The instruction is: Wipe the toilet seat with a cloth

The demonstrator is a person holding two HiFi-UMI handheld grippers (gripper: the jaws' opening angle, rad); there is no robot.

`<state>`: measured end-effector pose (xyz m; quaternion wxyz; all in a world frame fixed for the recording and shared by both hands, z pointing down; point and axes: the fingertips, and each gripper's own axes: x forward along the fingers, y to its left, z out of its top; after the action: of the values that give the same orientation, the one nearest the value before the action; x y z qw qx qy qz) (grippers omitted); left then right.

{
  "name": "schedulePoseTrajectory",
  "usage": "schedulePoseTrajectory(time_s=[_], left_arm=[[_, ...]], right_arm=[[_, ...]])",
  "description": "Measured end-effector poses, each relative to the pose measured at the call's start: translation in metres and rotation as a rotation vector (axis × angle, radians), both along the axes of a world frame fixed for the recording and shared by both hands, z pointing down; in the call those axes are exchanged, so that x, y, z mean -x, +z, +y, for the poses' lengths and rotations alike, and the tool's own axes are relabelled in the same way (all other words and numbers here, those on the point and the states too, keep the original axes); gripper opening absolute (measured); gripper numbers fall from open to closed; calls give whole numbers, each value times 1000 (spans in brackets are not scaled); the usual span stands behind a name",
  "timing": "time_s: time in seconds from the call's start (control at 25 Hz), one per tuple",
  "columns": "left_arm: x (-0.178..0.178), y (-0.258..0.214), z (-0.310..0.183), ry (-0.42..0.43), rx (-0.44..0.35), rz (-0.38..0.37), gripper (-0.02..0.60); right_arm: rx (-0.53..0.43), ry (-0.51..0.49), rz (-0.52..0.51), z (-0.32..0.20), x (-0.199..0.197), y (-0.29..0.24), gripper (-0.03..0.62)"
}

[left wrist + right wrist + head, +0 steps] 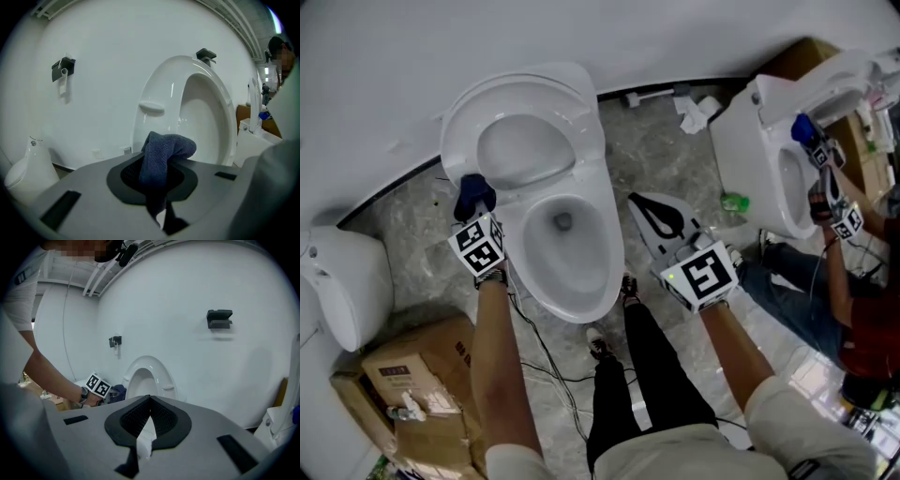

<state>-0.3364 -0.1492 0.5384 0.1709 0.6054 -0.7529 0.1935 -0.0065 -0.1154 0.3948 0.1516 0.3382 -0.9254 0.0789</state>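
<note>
Grey left claw (157,161), nearest the lens in the left gripper view, is clamped on a dark blue, coarse-woven cloth (166,147). The cloth stands bunched between the black pads, one fold rising above them and a tail hanging below.

Reference landmark: white ceramic toilet bowl (602,279).

Findings:
- White oval plastic toilet seat (577,141) stands raised at the back of the bowl. Its long axis runs upward from the hinge, and its inner face is turned toward the left claw.
- In the head view the cloth sits at the bowl's left rear, beside the lower left end of the raised seat. The views do not settle whether cloth and seat touch.
- From the left claw, the seat lies straight ahead and above, and it fills the centre of that claw's view.
- Grey right claw (150,399) has its tips pressed together with nothing gripped. It hangs off the bowl's right side, over the mottled grey floor (675,169), well apart from the seat.

Assessment: the left claw is clearly the nearer and carries the only wiping material. The coming move turns on pushing the cloth forward onto the seat and running it along the ring's long curve. The right claw appears idle, with no part in the wipe.
</note>
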Motion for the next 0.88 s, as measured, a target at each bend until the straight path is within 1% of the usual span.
schedulePoseTrajectory(time_s=[0.08,0.28,0.4,0.52,0.64,0.8,0.88], left_arm=[[-1,-7,-2,4,-14,2,37],[-1,-26,-9,10,-52,-8,37],[-3,-39,-14,19,-76,-17,37],[-2,-52,-18,20,-99,-31,37],[-2,-58,-18,16,-103,-45,37],[-2,-67,-19,22,-121,-88,37],[-2,-71,-18,16,-133,-83,37]], right_arm=[[21,0,23,0,0,0,23],[29,0,39,-2,-2,-6,23],[7,9,17,-9,-2,-14,23],[5,15,9,-13,1,-22,23],[13,5,44,-13,2,-28,23],[1,8,45,-18,-1,-33,23],[11,14,54,-19,-3,-34,23]])
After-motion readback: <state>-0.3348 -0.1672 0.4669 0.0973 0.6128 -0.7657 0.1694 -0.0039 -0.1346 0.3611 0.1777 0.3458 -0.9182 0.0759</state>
